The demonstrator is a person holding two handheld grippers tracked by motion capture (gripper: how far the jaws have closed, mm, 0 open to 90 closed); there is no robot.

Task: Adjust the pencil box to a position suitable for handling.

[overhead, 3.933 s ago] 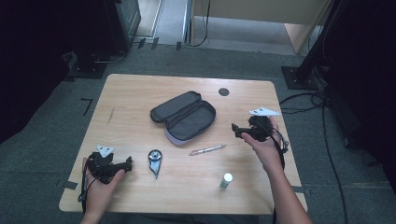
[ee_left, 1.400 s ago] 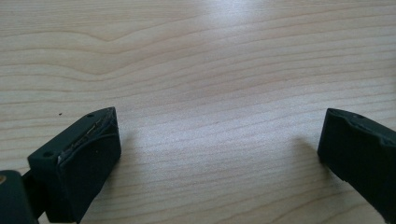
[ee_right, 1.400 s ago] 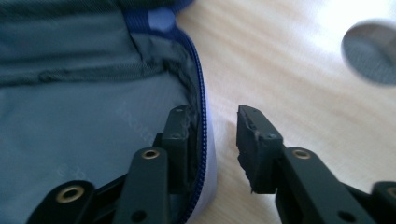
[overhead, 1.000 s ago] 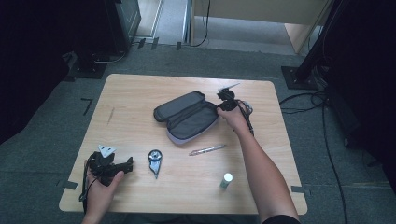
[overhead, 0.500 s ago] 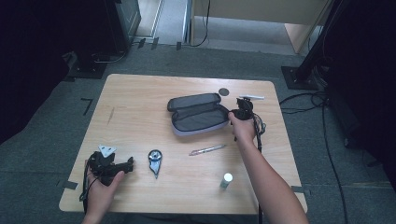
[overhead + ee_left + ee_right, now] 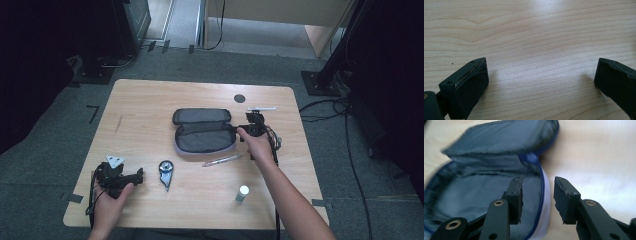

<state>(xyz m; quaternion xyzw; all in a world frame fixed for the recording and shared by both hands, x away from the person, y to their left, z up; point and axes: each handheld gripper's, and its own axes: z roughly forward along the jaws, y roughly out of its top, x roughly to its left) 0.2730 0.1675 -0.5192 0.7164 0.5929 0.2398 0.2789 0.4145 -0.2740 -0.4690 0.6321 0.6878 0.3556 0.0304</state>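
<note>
Right gripper (image 6: 239, 129) at the right end of the open pencil case (image 6: 205, 131), jaws partly apart, just been opening; rim of the case (image 6: 541, 195), with its blue zipper line, in the gap between the pads, neither pad pressing on it. Nothing held. In the right gripper view (image 6: 537, 197), one pad over the dark lining, the other over bare tabletop (image 6: 599, 157).

Pencil case near the middle of the tabletop (image 6: 150, 100), lid flap folded back on the far side.

Left gripper (image 6: 141, 176) well apart from the case, toward the near left corner, resting on the wood. Jaws wide apart in the left gripper view (image 6: 541, 82), bare wood between them, nothing gripped.

Pen (image 6: 221, 160) just beside the case, on its near side.
</note>
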